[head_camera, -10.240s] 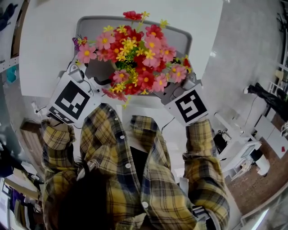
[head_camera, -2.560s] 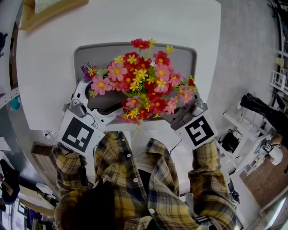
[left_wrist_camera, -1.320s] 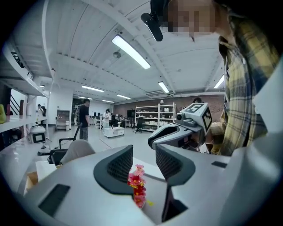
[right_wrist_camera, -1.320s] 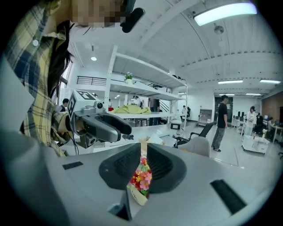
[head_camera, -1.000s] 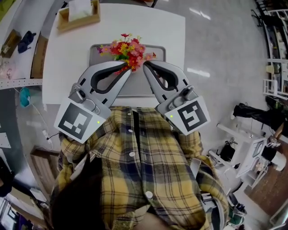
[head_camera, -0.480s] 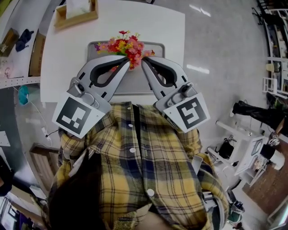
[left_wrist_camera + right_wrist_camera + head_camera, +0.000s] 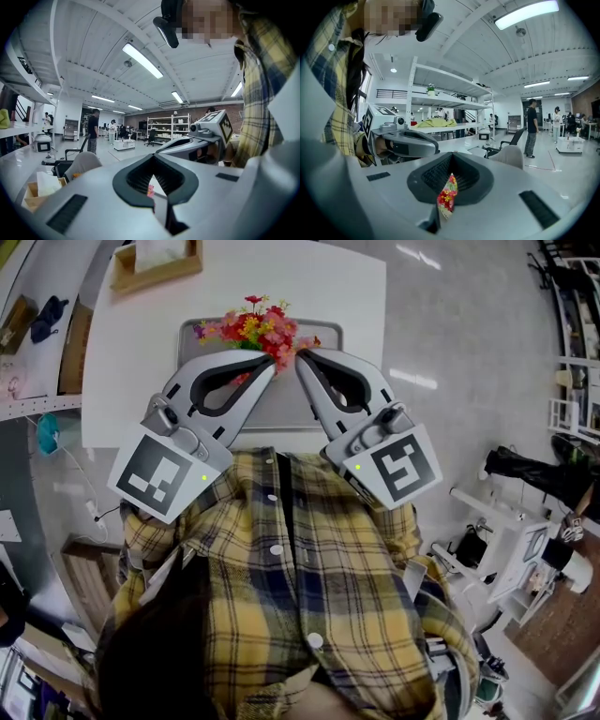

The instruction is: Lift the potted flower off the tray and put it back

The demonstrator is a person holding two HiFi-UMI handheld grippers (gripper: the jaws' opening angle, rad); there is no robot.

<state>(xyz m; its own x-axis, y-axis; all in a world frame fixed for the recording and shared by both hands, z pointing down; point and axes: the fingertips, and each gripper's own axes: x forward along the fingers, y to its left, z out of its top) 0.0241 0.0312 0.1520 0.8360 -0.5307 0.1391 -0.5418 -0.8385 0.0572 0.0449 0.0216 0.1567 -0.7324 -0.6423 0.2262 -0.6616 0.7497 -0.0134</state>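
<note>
The potted flower (image 7: 251,327), a bunch of red, pink and yellow blooms, stands on the grey tray (image 7: 281,401) on the white table (image 7: 122,362); its pot is hidden under the blooms. My left gripper (image 7: 273,365) and right gripper (image 7: 299,356) are held up in front of my chest, tips close together above the tray's near half, apart from the plant. Both are shut with nothing between the jaws. A sliver of the blooms (image 7: 446,197) shows through the right gripper's jaw opening, and a pink bloom (image 7: 150,190) through the left's. Each gripper view shows the other gripper (image 7: 197,145) (image 7: 403,140).
A wooden box (image 7: 155,263) with white tissue sits at the table's far left corner. A shelf with small items (image 7: 28,324) runs along the left. Grey floor (image 7: 450,334) lies right of the table. People (image 7: 93,131) stand far off in the hall.
Earlier both grippers were low at the pot's sides under the blooms. Now they are drawn back and up, shut and empty, and the plant stands on the tray. Over the last second little moved.
</note>
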